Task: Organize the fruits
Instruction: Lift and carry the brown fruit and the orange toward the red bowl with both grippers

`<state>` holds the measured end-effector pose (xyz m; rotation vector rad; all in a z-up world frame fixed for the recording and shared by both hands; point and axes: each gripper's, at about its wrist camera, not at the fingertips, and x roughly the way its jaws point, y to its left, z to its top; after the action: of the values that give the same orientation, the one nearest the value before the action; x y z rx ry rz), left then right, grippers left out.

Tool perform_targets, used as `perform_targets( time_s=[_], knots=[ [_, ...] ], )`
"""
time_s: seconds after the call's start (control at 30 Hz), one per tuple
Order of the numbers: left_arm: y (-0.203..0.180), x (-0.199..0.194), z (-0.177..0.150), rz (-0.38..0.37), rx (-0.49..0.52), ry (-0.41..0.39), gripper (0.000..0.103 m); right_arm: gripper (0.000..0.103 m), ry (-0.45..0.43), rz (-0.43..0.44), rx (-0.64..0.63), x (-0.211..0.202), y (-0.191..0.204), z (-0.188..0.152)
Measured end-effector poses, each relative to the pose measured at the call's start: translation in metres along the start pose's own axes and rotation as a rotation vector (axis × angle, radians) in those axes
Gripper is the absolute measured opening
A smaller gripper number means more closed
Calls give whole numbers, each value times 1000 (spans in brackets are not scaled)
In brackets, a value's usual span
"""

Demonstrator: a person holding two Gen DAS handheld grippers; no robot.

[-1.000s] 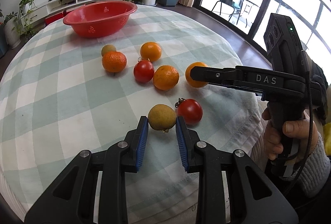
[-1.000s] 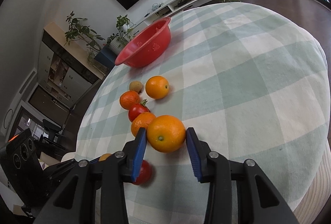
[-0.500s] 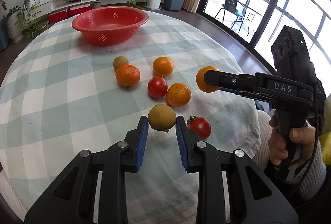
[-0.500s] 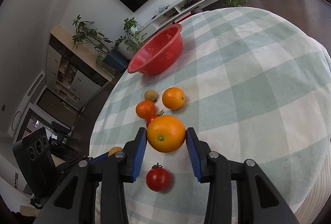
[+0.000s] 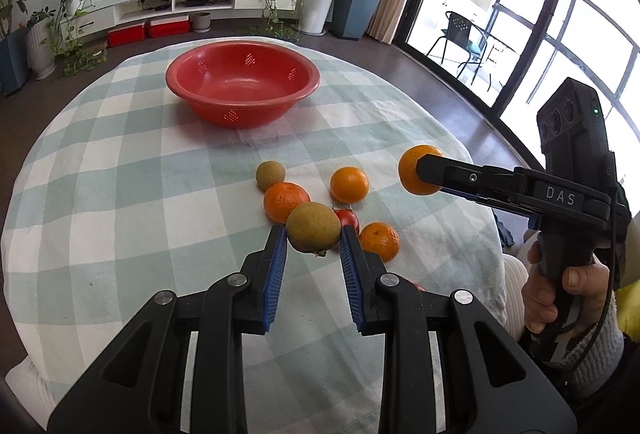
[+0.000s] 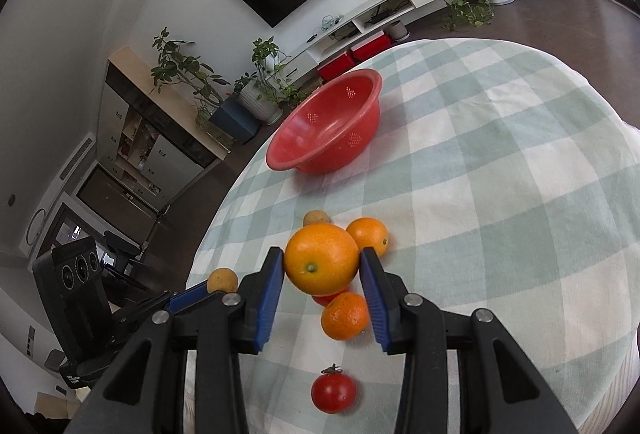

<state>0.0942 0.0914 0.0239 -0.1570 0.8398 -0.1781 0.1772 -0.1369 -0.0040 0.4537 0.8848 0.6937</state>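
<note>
My left gripper (image 5: 313,234) is shut on a yellow-brown round fruit (image 5: 313,227) and holds it above the checked tablecloth. My right gripper (image 6: 322,266) is shut on a large orange (image 6: 322,264), also lifted; the orange shows in the left wrist view (image 5: 416,169). The red bowl (image 5: 240,73) stands empty at the far side of the table; it also shows in the right wrist view (image 6: 320,129). On the cloth lie several fruits: a small brown fruit (image 5: 270,174), oranges (image 5: 285,201) (image 5: 349,184) (image 5: 379,240) and a tomato (image 5: 347,218).
A second tomato (image 6: 333,392) lies near the table's front edge below my right gripper. The round table's edge (image 5: 476,169) curves close on the right. Plants, a TV shelf and glass doors stand beyond the table.
Both grippers have risen and moved toward the red bowl, each carrying its fruit. The bowl looks nearer and more of its inside shows.
</note>
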Motion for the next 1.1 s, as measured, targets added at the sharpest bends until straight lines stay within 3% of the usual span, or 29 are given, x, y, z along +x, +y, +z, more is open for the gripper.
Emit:
perform_targets(
  time_s=[1.1],
  knots=[
    [38, 29, 91, 48, -41, 4, 26, 42, 10, 30, 9, 49, 21, 75]
  ],
)
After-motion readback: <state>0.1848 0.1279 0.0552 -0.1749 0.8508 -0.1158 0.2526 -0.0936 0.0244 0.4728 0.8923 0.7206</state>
